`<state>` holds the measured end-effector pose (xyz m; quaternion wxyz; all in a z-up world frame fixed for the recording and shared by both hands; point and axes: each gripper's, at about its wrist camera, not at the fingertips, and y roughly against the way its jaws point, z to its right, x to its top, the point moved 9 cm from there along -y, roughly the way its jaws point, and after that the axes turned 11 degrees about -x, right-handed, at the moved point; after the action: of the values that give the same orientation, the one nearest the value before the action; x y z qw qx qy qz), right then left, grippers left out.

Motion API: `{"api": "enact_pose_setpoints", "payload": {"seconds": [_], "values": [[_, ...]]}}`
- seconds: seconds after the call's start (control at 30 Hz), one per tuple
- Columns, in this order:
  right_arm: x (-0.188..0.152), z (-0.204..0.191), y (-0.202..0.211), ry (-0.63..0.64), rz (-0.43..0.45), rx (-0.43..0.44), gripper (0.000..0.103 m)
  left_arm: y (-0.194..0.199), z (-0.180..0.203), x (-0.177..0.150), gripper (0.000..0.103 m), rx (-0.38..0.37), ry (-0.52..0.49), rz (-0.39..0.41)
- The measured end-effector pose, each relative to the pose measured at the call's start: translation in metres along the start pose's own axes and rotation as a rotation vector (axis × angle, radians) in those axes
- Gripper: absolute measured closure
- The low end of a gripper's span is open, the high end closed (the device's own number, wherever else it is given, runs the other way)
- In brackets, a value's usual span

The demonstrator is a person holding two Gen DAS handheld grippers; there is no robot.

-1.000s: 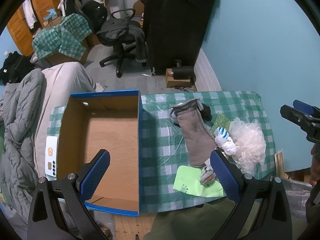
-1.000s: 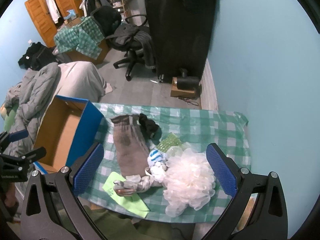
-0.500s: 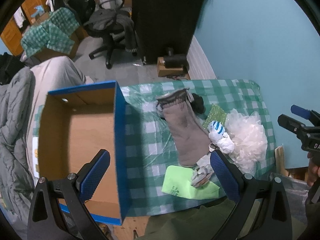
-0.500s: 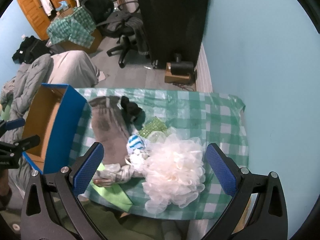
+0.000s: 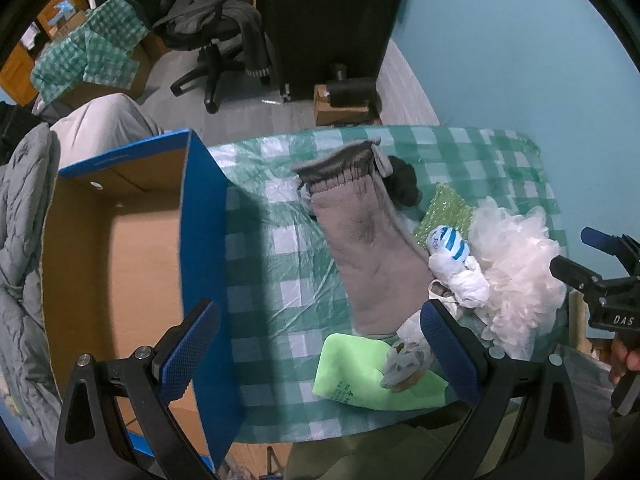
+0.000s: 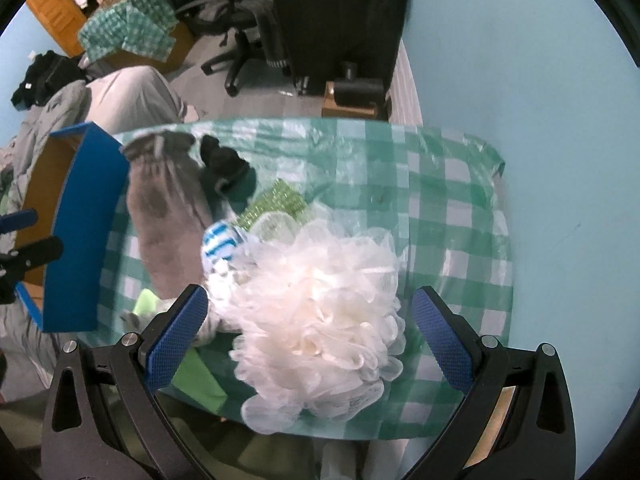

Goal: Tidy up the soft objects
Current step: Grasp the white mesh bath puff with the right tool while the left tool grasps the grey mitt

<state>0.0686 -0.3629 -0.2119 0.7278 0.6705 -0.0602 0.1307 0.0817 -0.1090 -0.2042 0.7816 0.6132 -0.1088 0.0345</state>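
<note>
Right hand-held gripper (image 6: 306, 330) now nearer white mesh pouf (image 6: 320, 320), jaws wide, apparently empty, left hand-held gripper (image 5: 316, 346) likewise agape

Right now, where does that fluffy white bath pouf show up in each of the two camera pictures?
Left wrist view: the white bath pouf lies at the right, on the checked tablecloth, beyond the left claw's right finger.
Right wrist view: the pouf fills the lower middle, between the open fingers of the right claw.
Shared landmark: the blue-striped white bundle touching the pouf's side.

Office chair (image 5: 216, 36) beside tall black cabinet (image 5: 328, 20)
</note>
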Motion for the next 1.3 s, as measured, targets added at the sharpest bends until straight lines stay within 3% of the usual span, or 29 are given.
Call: {"api": "enact_pose_setpoints", "payload": {"seconds": [0.37,0.67,1.13,1.27,1.3], "values": [[-0.015,0.002,-0.045,0.016,-0.065,-0.009,0.002,-0.052,-0.003,-0.001,0.002,0.005,0.031,-0.063],[-0.033,-0.001,-0.072,0.007,-0.134,0.043,0.002,-0.08,-0.004,0.008,0.002,-0.048,0.096,-0.069],[-0.052,-0.008,-0.106,0.009,-0.152,0.089,0.002,-0.129,0.015,0.008,0.002,-0.072,0.025,-0.151],[-0.053,-0.008,-0.106,-0.002,-0.126,0.112,0.014,-0.132,0.015,0.011,0.005,-0.084,0.031,-0.135],[-0.055,-0.01,-0.105,-0.006,-0.117,0.121,0.021,-0.133,0.015,0.012,0.019,-0.088,0.038,-0.126]]}}
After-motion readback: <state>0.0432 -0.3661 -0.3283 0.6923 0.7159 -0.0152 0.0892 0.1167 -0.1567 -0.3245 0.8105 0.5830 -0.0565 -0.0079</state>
